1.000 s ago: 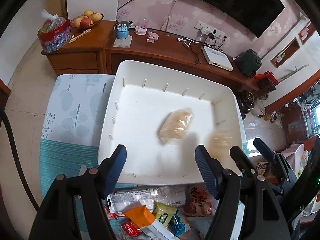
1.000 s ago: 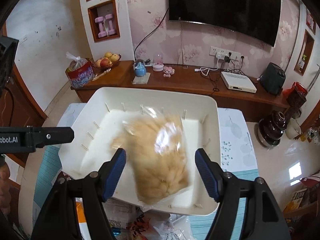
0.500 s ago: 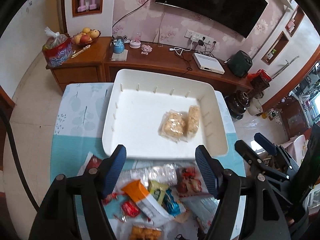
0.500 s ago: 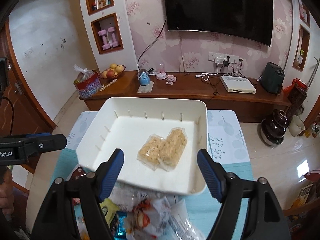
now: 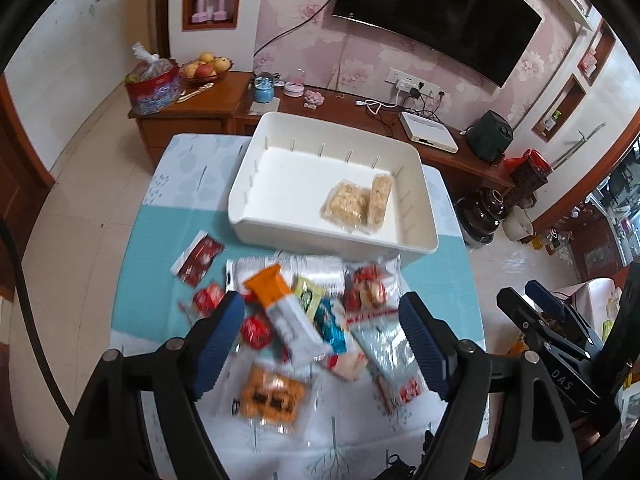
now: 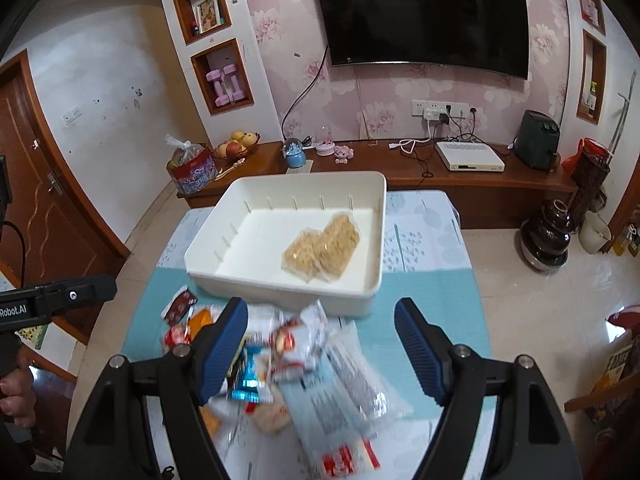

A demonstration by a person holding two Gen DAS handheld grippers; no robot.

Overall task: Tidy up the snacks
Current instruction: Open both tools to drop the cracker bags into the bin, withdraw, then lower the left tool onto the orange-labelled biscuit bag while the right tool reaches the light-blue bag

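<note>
A white bin (image 5: 256, 224) (image 6: 280, 296) stands on the table and holds two clear packs of beige rice cakes (image 5: 358, 204) (image 6: 322, 246) at its right side. A pile of loose snack packets (image 5: 304, 320) (image 6: 296, 364) lies in front of the bin, among them an orange and white bar (image 5: 286, 314) and an orange pack (image 5: 270, 398). My left gripper (image 5: 322, 340) is open and empty above the pile. My right gripper (image 6: 320, 348) is open and empty above the pile; it also shows in the left wrist view (image 5: 532, 304) at the right.
The table has a teal and white cloth (image 5: 168, 216). A red packet (image 5: 198, 258) lies apart at the left. Behind stand a wooden TV cabinet (image 6: 400, 168) with a fruit bowl (image 6: 236, 146), and a dark vase (image 6: 548, 236) on the floor to the right.
The second rice cake pack dropped from my right gripper into the bin beside the first. Both grippers have pulled back from the bin and now hang over the snack pile.
</note>
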